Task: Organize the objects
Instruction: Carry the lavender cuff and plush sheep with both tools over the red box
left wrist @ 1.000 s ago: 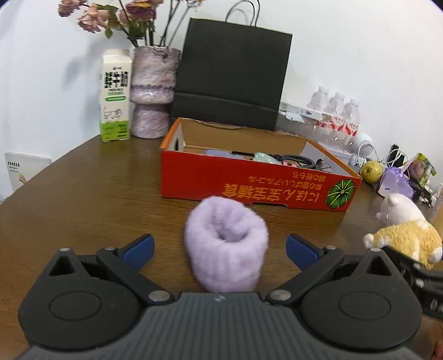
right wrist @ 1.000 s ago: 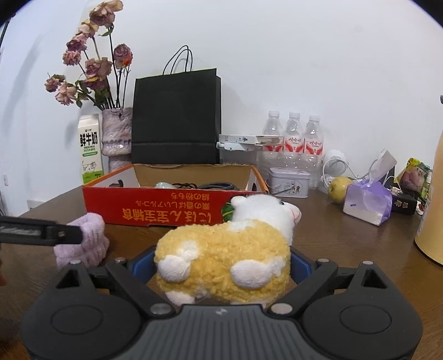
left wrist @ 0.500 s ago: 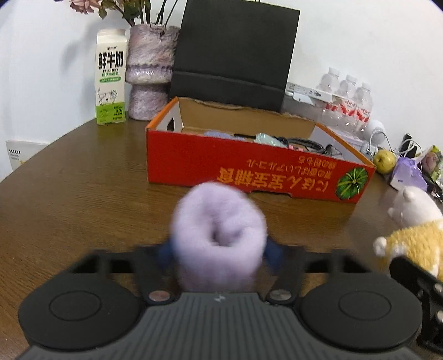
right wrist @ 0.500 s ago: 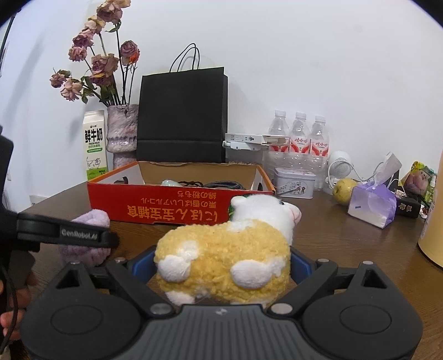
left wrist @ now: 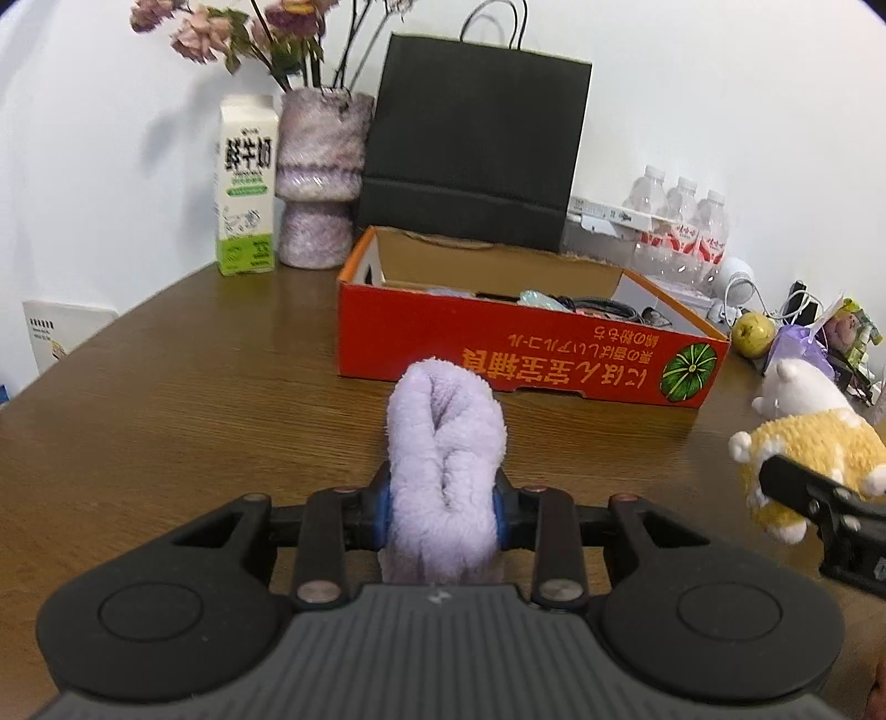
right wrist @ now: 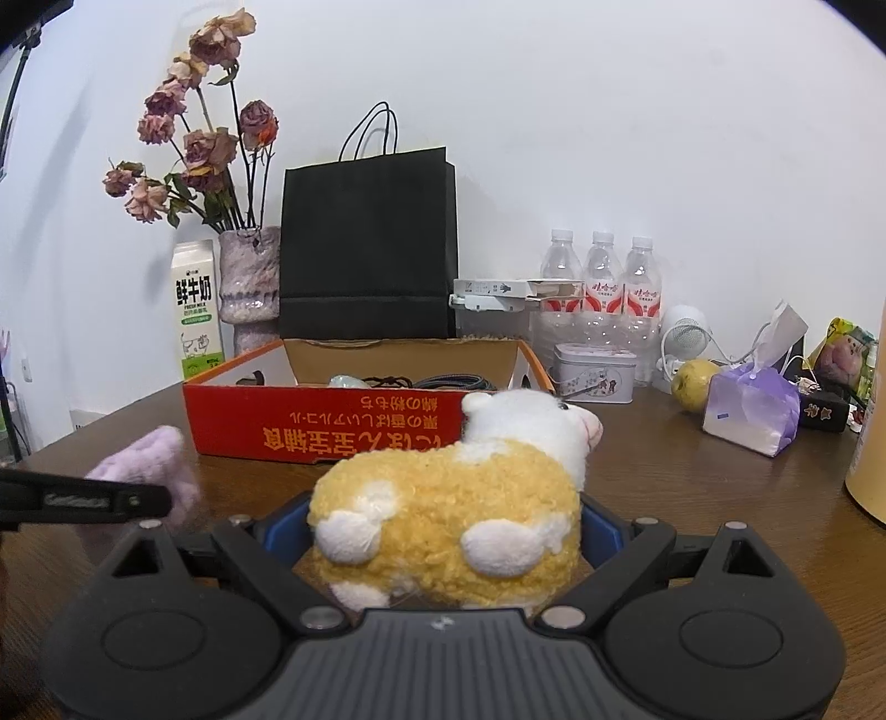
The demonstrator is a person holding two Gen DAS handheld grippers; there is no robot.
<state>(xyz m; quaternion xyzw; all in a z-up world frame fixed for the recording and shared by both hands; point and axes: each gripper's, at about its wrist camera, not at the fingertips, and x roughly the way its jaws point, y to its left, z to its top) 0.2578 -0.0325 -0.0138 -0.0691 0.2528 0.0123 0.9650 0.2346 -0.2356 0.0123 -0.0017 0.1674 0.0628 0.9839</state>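
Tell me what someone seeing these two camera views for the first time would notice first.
Front and centre in the left wrist view, the left gripper is squeezing a fluffy lilac roll flat between its blue pads. In the right wrist view, the right gripper holds a yellow-and-white plush sheep between its fingers. Behind both sits an open red cardboard box on the brown table, with a tall black paper bag behind it.

Both views bright, even indoor light, white wall slightly bluish. Soft shadow of dried flowers on wall to left. Dull sheen on worktop, no harsh glare. Strong fisheye bending, dark vignette in corners. Frames sharp; nearest fuzzy surfaces slightly soft.
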